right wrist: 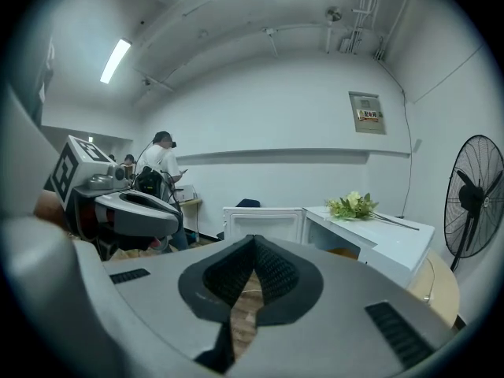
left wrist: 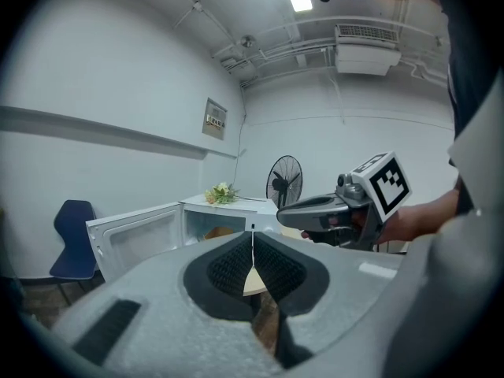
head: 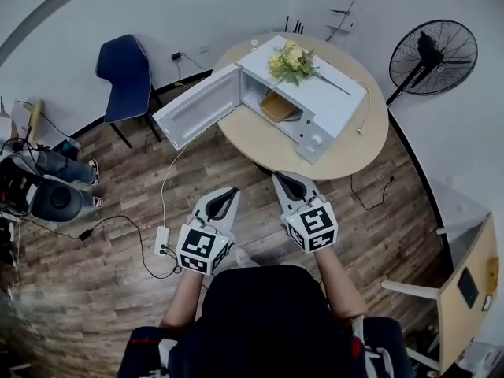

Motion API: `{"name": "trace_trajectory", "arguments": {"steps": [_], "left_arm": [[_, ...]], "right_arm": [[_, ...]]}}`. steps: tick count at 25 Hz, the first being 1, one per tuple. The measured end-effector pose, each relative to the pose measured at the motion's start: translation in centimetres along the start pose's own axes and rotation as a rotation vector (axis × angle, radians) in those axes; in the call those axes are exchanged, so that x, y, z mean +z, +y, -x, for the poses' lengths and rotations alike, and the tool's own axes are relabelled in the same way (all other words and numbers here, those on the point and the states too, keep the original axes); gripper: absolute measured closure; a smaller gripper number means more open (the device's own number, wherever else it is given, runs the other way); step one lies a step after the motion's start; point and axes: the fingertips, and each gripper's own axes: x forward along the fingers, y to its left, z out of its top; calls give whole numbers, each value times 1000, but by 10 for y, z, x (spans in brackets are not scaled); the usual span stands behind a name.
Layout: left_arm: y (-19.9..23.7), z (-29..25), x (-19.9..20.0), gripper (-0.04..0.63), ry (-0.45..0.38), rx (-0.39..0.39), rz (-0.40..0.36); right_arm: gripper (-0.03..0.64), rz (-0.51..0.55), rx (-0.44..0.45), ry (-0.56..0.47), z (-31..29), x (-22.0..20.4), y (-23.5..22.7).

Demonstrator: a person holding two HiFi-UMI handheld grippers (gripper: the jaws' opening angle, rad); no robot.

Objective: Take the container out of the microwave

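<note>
Left gripper [head: 228, 194] and right gripper [head: 285, 179], lower centre, are both closed and empty. They should open before reaching level into the white microwave [head: 331, 101], upper centre, which holds the tan round container [head: 277, 105].

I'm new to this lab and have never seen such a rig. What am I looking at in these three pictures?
There is no robot: a person holds a two-jaw gripper in each hand. The head view looks down from a camera on the person's head and shows the left gripper and right gripper. The other two pictures come from cameras riding on those grippers, looking along their jaws. Both pairs of jaws are shut and hold nothing. Ahead, a round table carries a white microwave with its door open, a tan container inside and flowers on top.
</note>
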Motion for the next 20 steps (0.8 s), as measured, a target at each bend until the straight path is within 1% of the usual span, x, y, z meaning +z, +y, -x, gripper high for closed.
{"name": "trace_trajectory", "arguments": {"steps": [6, 11, 15, 20], "left_arm": [[32, -2, -9, 575, 3, -22, 41], [45, -17, -4, 575, -10, -55, 39], [51, -31, -4, 575, 1, -76, 39], [69, -51, 1, 575, 10, -82, 31]], "right_arm": [[607, 40, -11, 21, -27, 9, 9], [607, 29, -36, 36, -40, 7, 2], [607, 14, -39, 40, -55, 5, -6], [607, -3, -38, 30, -79, 10, -21]]}}
